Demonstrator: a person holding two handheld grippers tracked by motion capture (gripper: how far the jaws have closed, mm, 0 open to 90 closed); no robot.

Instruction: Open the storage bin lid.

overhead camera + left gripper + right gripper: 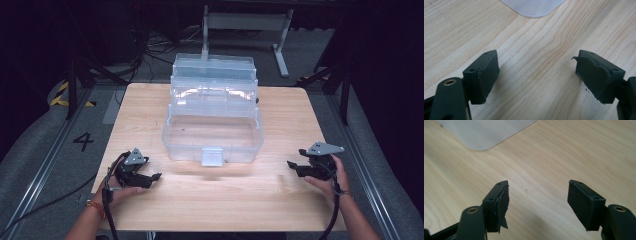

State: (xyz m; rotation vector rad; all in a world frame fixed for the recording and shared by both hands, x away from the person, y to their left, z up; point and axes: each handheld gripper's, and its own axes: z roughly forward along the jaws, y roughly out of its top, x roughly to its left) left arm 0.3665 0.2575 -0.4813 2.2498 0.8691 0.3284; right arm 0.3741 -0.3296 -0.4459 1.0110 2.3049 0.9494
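We see the clear plastic tool box (pixel 212 117) open mid-worktop (pixel 280 200), tiers stepped back. Both tools, left (pixel 156 176) and right (pixel 291 163), gape empty. We judge it light, stiff, slick; grip the front latch (pixel 212 156).

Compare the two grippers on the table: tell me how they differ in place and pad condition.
The left gripper rests near the table's front left corner; the right gripper sits near the right edge. In the gripper views, the left gripper's right-hand pad is torn; the right gripper's left-hand pad is frayed. Both are open, holding nothing.

Black fingers (pixel 484 75), grey plates, trailing cables.
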